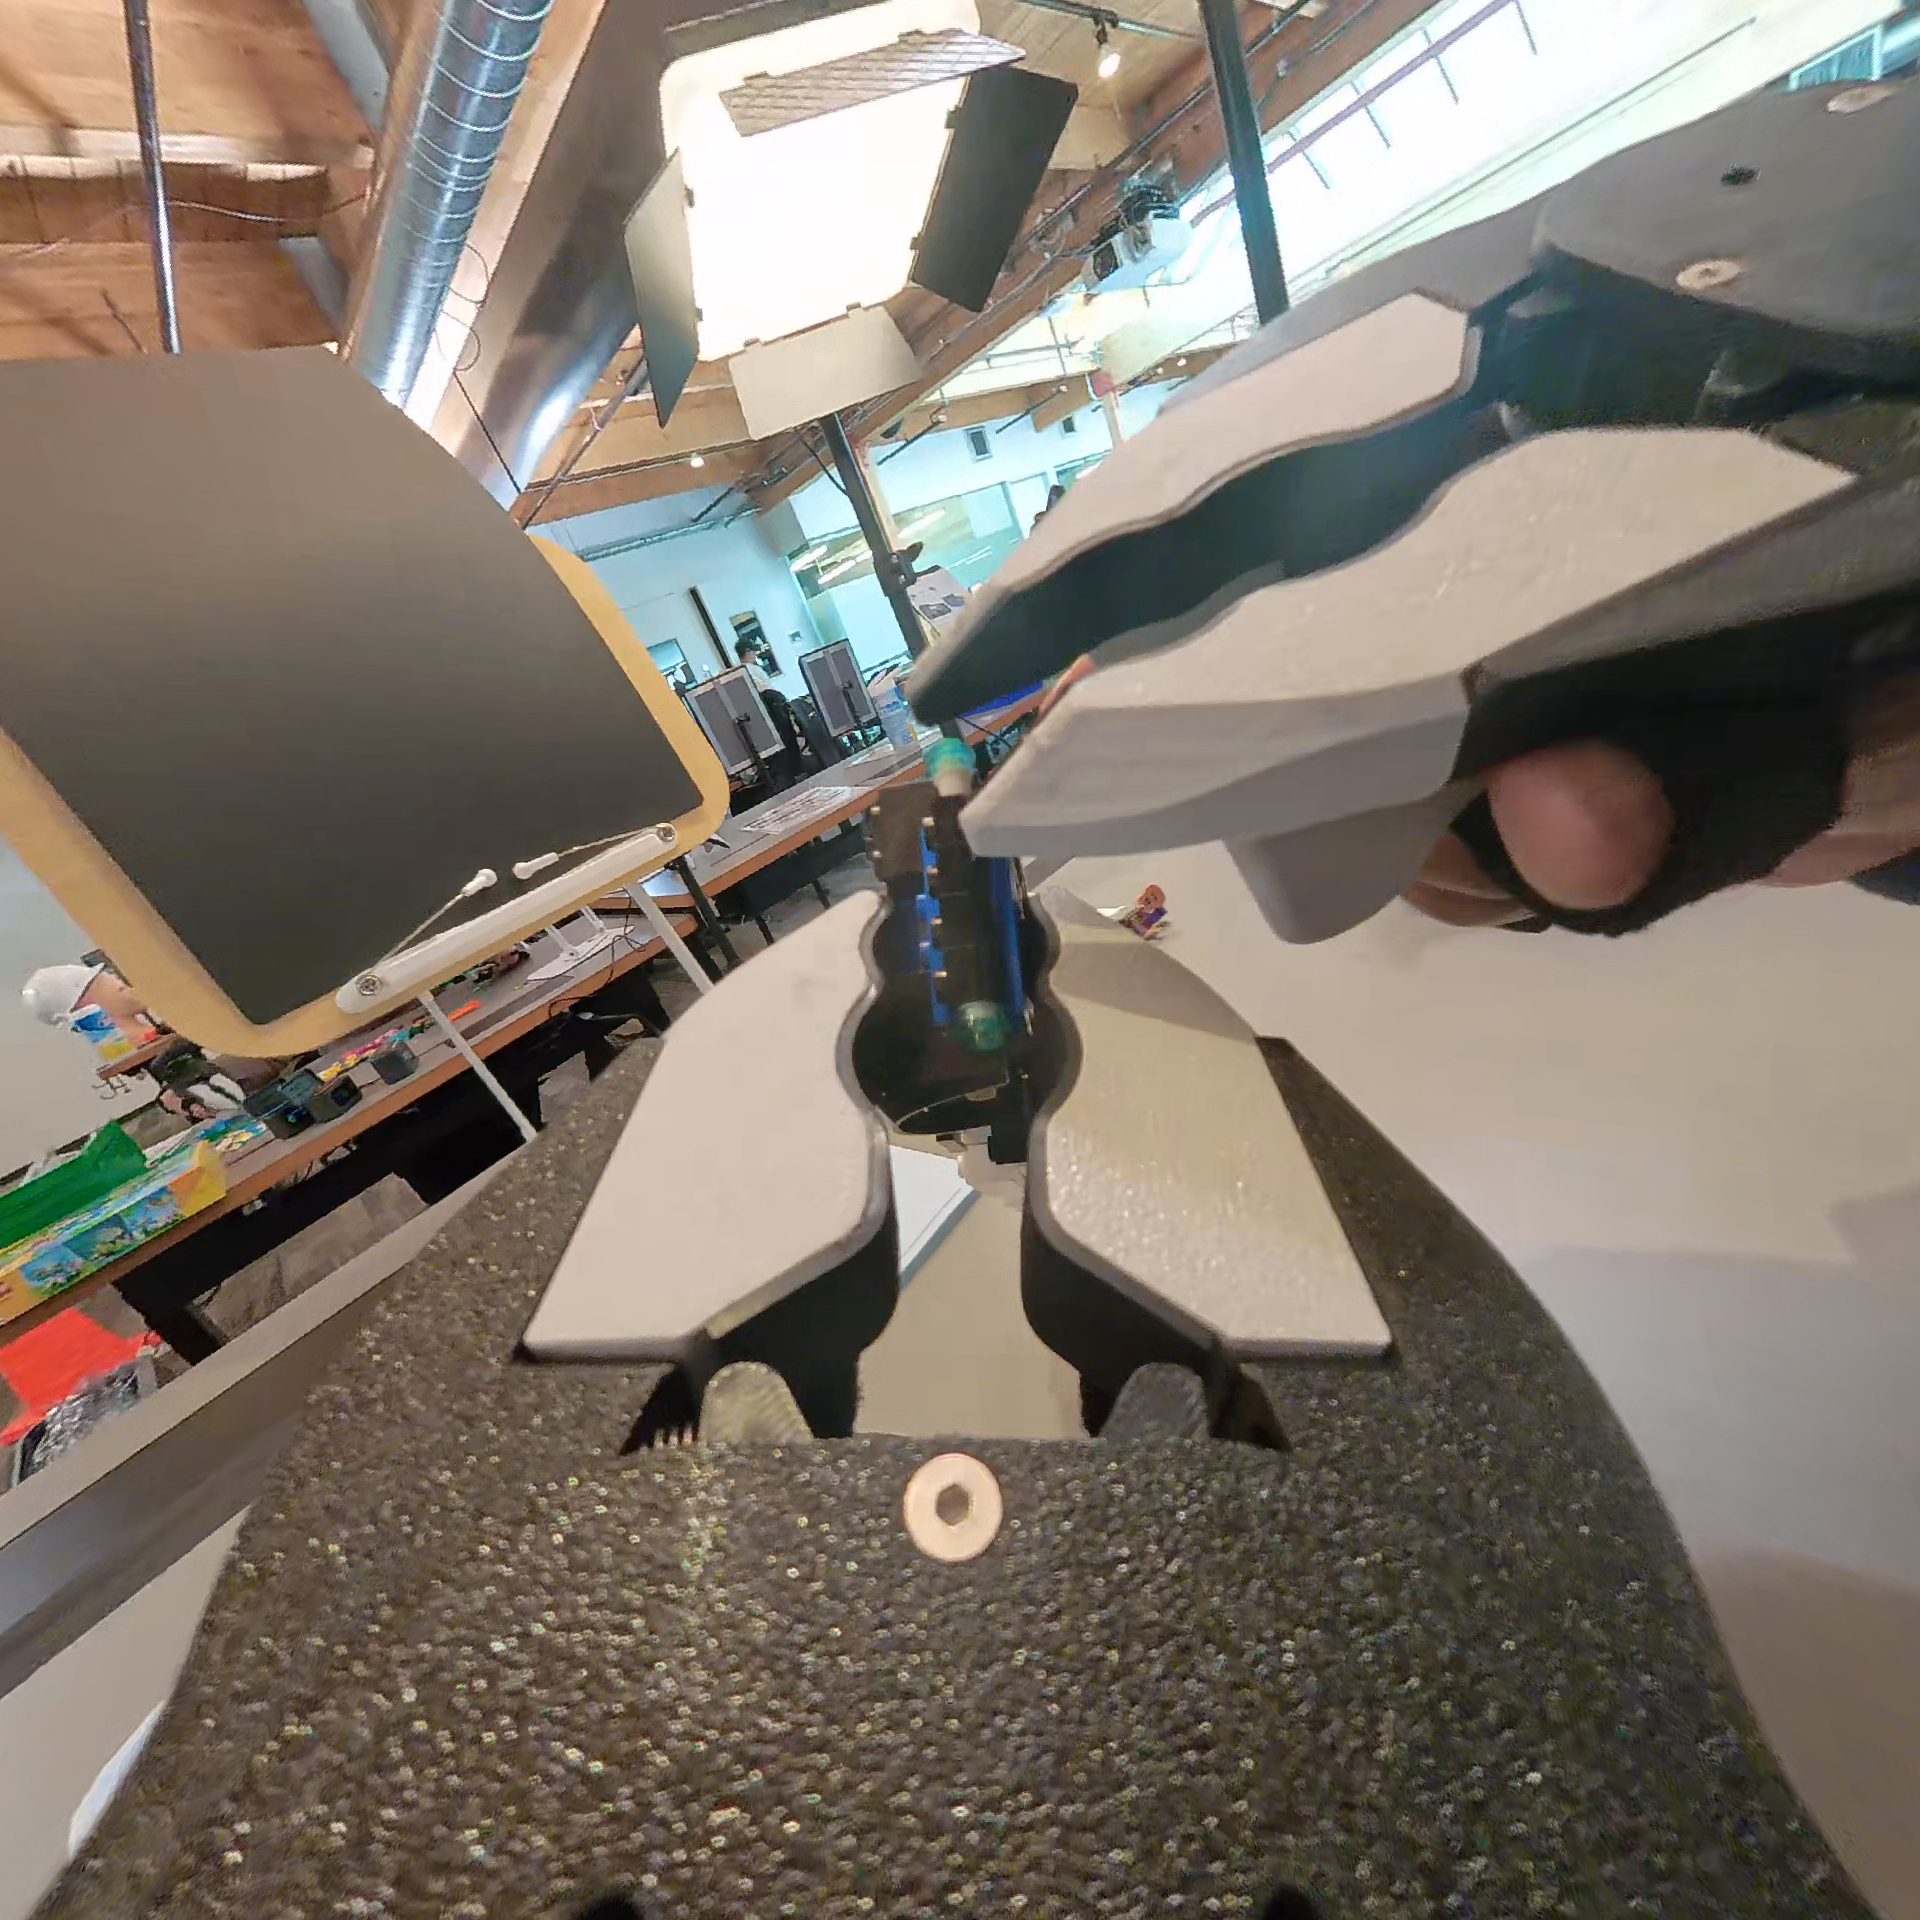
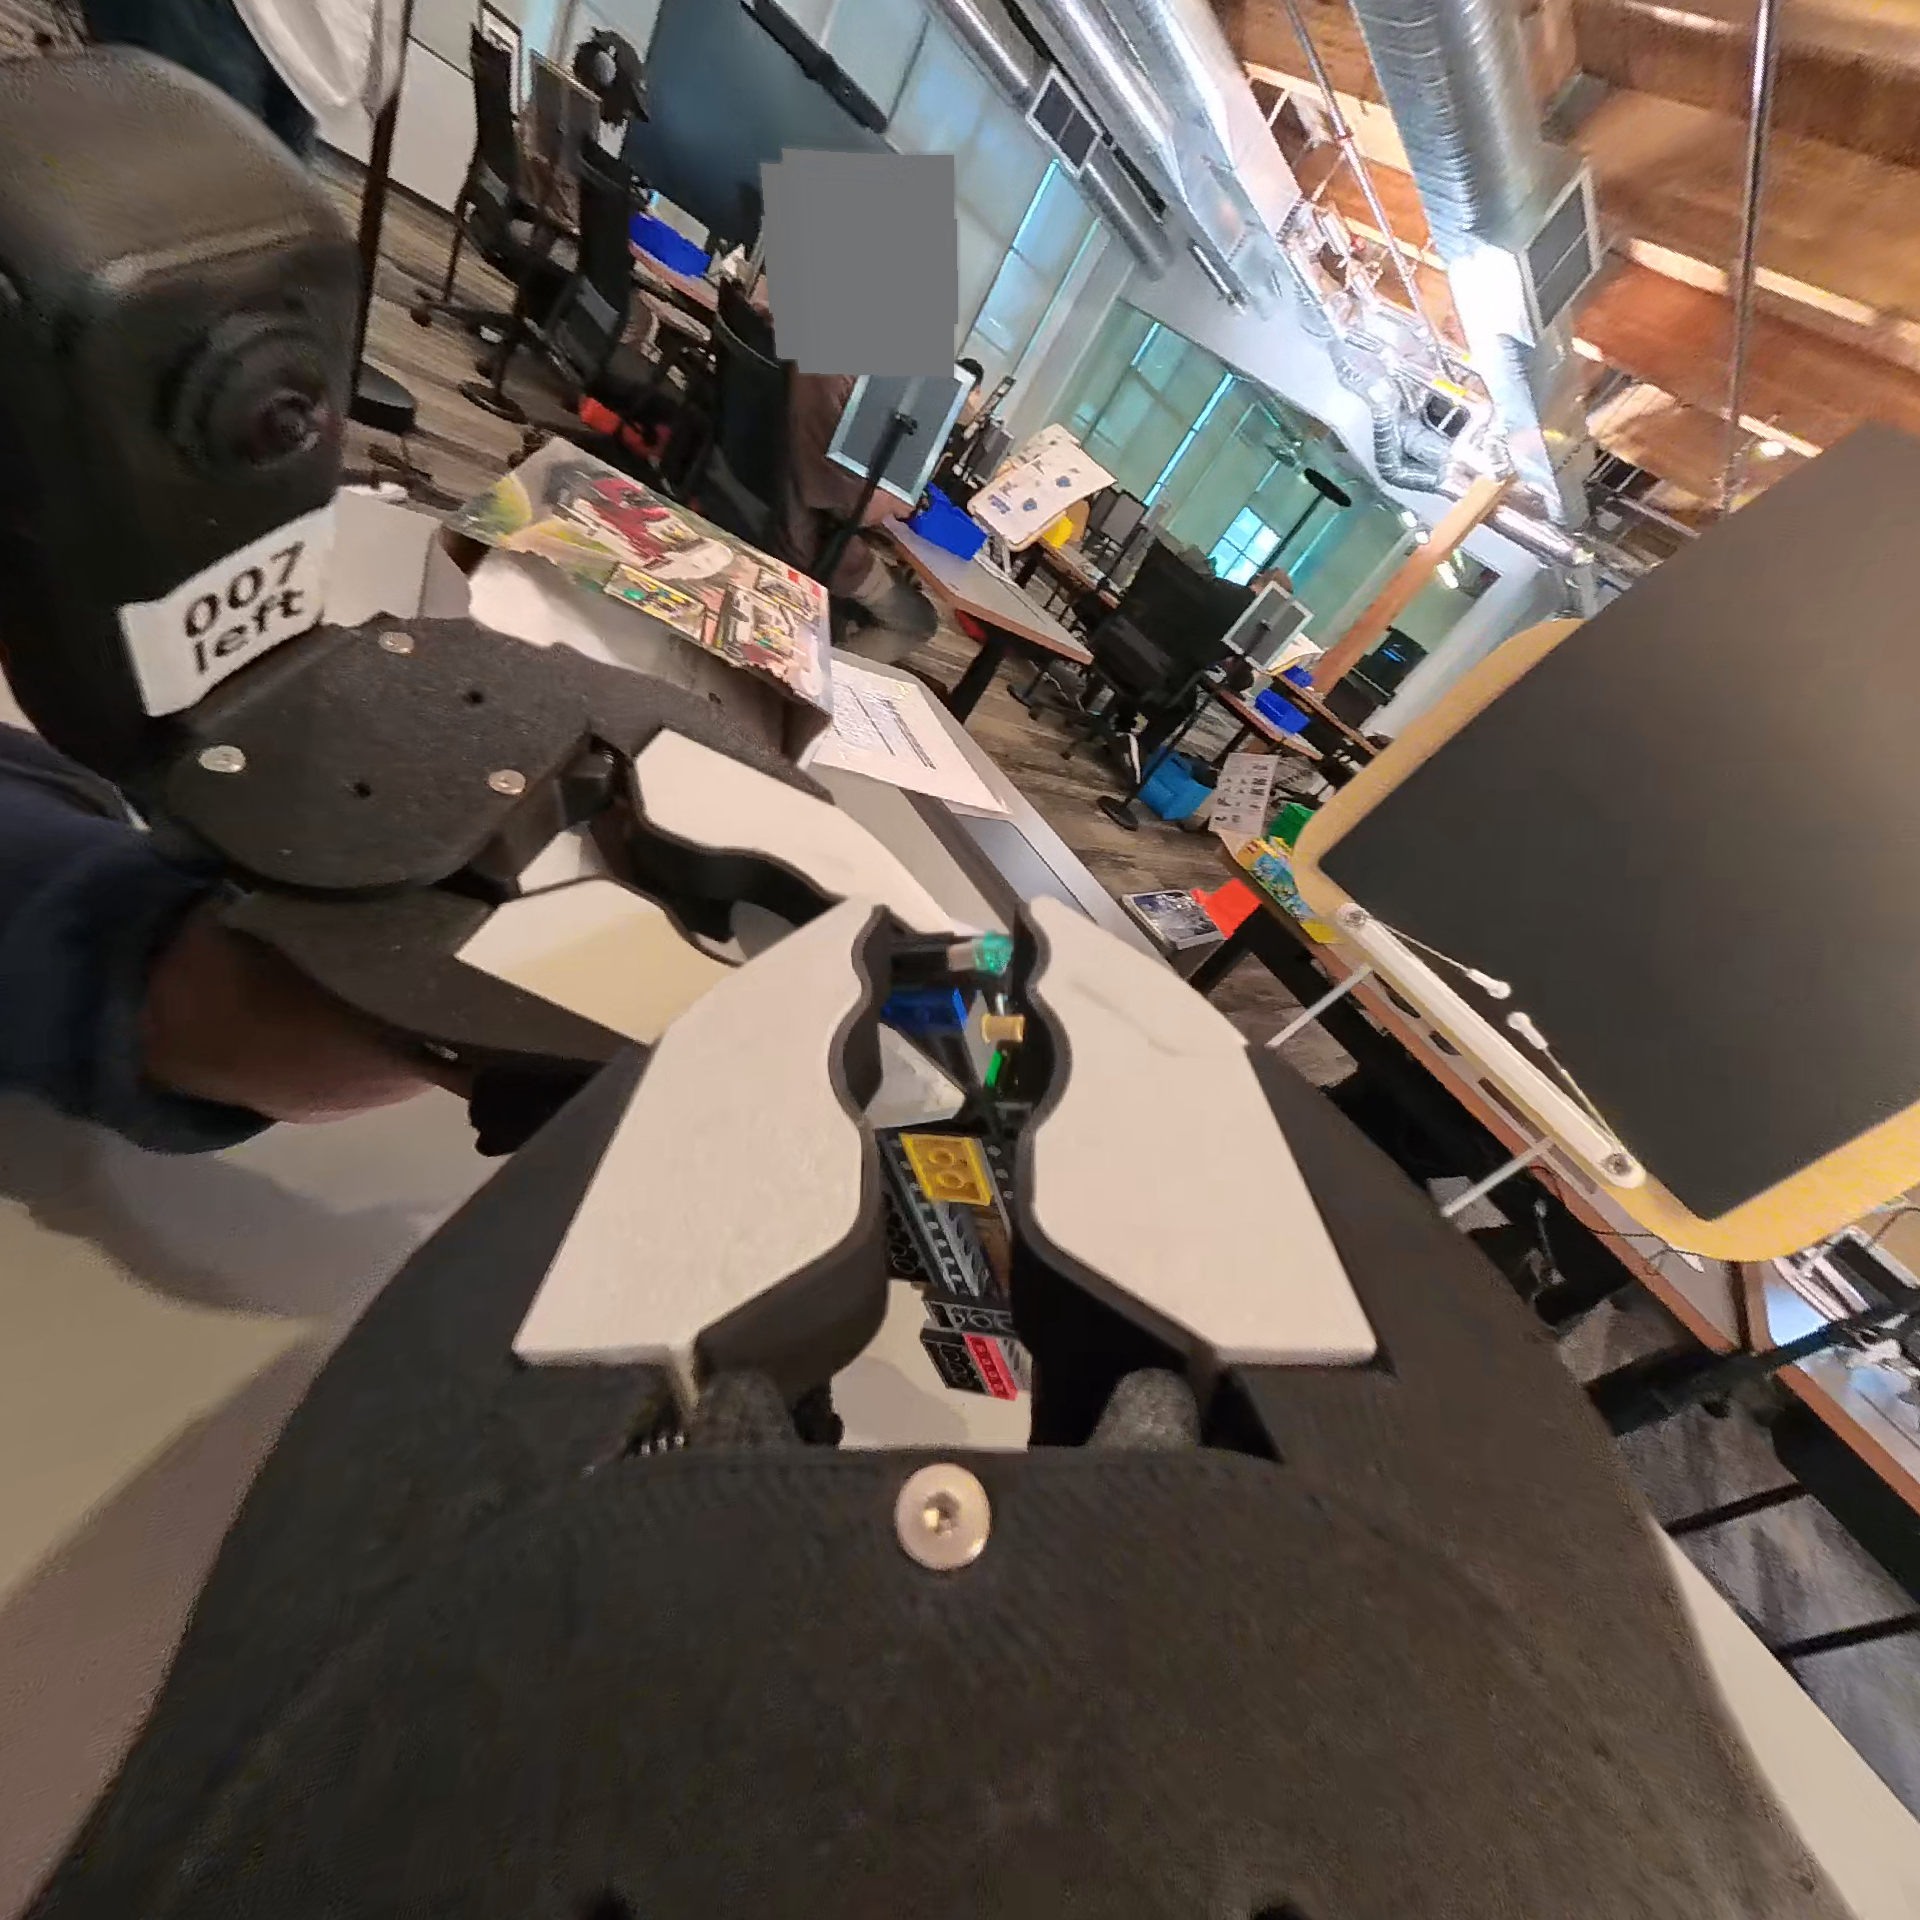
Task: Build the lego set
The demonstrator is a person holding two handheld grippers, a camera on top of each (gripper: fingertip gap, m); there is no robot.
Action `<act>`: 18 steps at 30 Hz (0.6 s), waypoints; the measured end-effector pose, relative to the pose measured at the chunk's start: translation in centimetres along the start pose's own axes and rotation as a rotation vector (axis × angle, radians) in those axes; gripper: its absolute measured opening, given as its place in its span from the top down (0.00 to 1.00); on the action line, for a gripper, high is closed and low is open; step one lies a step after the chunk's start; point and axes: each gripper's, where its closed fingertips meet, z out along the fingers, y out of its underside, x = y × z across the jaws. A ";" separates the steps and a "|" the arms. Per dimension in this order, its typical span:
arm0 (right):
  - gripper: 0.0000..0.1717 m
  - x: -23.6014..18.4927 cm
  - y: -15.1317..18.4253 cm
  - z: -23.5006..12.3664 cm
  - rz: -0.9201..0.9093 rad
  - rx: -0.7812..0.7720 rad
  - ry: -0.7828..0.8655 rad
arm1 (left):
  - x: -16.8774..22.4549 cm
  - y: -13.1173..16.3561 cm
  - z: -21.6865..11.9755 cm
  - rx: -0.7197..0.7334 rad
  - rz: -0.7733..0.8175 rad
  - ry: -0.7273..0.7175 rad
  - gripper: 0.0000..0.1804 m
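Holding: a toy-brick model (image 1: 951, 966), black and blue with teal tips, is clamped in the left gripper (image 1: 954, 925), jaws narrowly parted, pads pressed on its sides.
Model place: raised above the white table (image 1: 1558, 1091), between both tools.
Right gripper (image 2: 951, 935): narrowly parted too, closed around the same model's (image 2: 951, 1174) other end; yellow and red bricks show between its fingers.
Contact: right fingertips (image 1: 997, 800) sit at the model's top teal tip.
Around: a small minifigure (image 1: 1146, 906) on the table; a black board (image 1: 312, 675) at left.
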 end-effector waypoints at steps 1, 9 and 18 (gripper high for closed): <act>0.88 -0.1 0.0 0.0 -0.003 0.001 0.001 | -0.1 0.0 0.0 0.000 0.000 -0.002 0.88; 0.88 0.1 0.2 0.1 -0.015 -0.009 0.037 | -0.2 -0.2 -0.1 0.001 0.007 -0.009 0.88; 0.88 0.0 0.1 0.1 -0.063 -0.003 0.061 | -0.3 -0.3 -0.2 0.003 0.012 -0.016 0.88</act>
